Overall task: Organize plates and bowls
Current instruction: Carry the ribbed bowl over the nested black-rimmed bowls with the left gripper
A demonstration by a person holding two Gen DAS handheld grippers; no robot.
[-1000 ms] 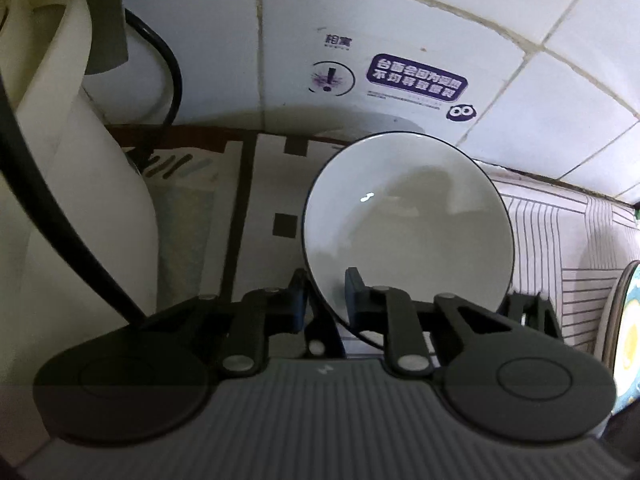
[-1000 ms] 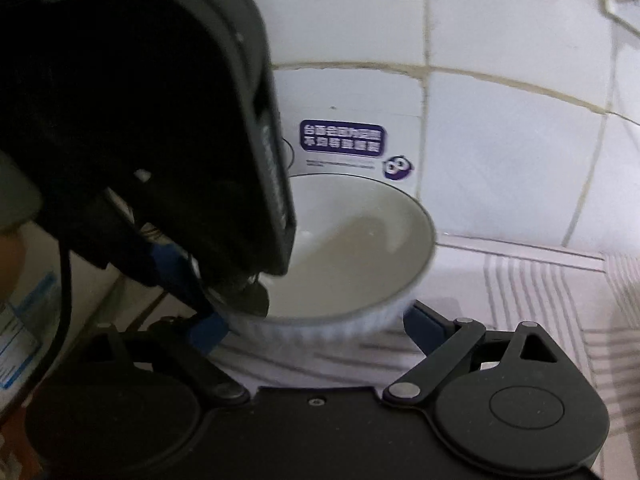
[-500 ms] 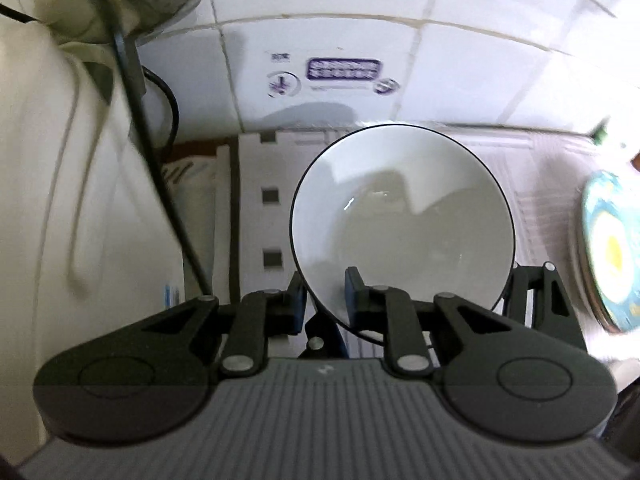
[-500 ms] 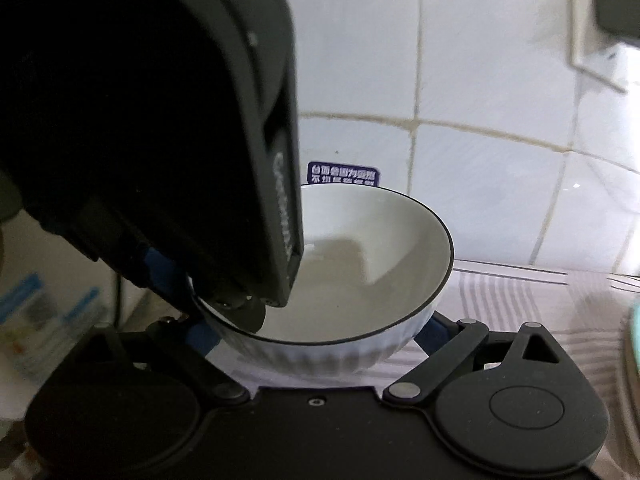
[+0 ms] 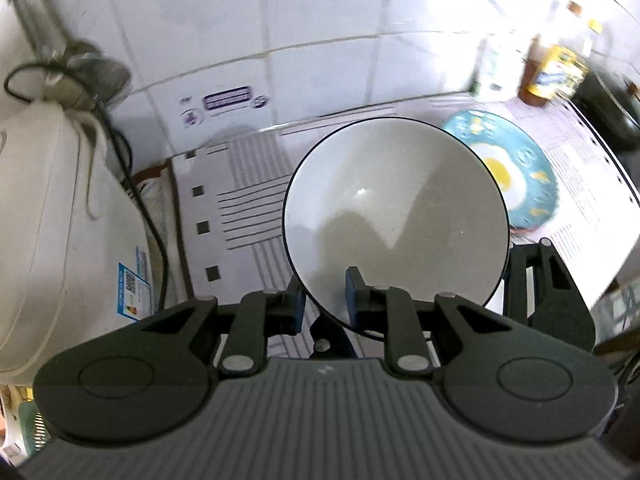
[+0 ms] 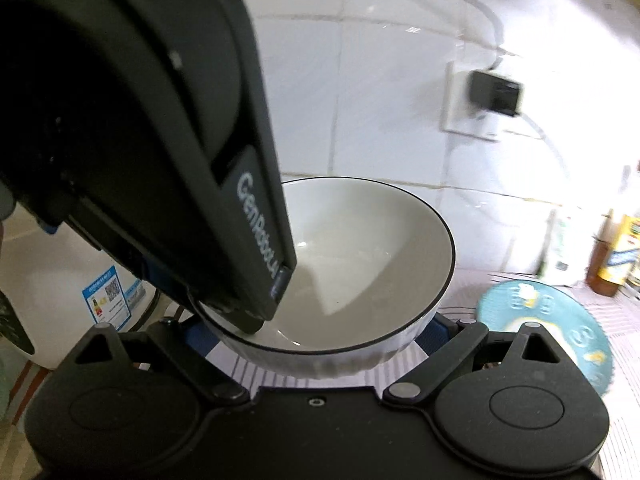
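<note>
Item: white bowl (image 5: 394, 216), raised above the desk (image 5: 240, 208) near the blue plate (image 5: 520, 168), rim clenched by left claw (image 5: 323, 300), right claw (image 6: 316, 332) spread wide beneath; best lowered level and slowly.

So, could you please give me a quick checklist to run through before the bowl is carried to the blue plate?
1. Left hand-held gripper grips the bowl rim, one finger inside and one outside: ok.
2. Right hand-held gripper straddles the bowl's body, fingers at its two sides; whether they press on it: cannot tell.
3. Bowl is empty, nothing to spill: ok.
4. Bowl is clear of the counter: cannot tell.
5. Blue plate has a bare top, nothing on it: ok.
6. Bottles stand behind the plate, close to the landing spot; clearance: cannot tell.
</note>
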